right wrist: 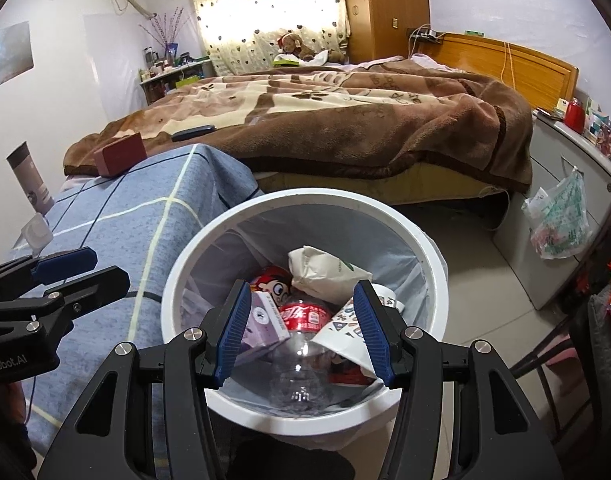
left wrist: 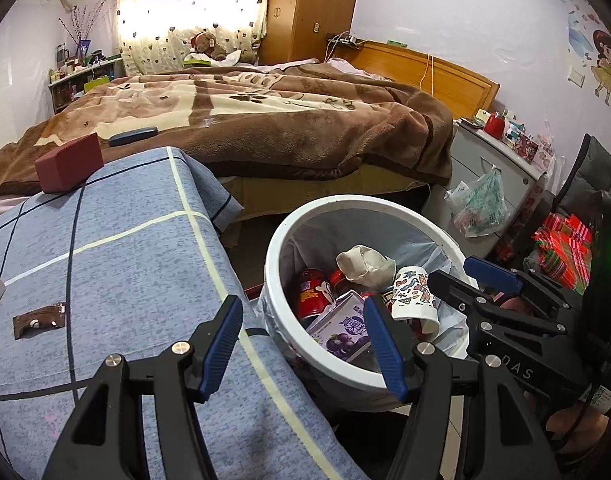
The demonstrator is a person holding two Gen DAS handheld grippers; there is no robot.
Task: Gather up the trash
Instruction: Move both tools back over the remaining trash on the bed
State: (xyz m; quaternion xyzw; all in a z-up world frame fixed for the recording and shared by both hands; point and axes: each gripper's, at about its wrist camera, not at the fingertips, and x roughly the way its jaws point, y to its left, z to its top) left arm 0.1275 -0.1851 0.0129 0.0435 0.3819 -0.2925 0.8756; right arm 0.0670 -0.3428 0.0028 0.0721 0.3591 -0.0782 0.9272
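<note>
The clear plastic bottle lies in the white trash bin, long axis running toward the right wrist camera, red label at the far end. Right gripper hangs spread and empty above it; left gripper gapes empty over the blue-clothed table edge.

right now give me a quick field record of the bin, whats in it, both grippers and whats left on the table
bin: white bin, lined, beside table
contents: clear bottle, purple carton, patterned paper cup, crumpled paper bag, red can
left gripper: jaws open, empty
right gripper: jaws open, empty, over bin
table: brown wrapper, maroon box
</note>
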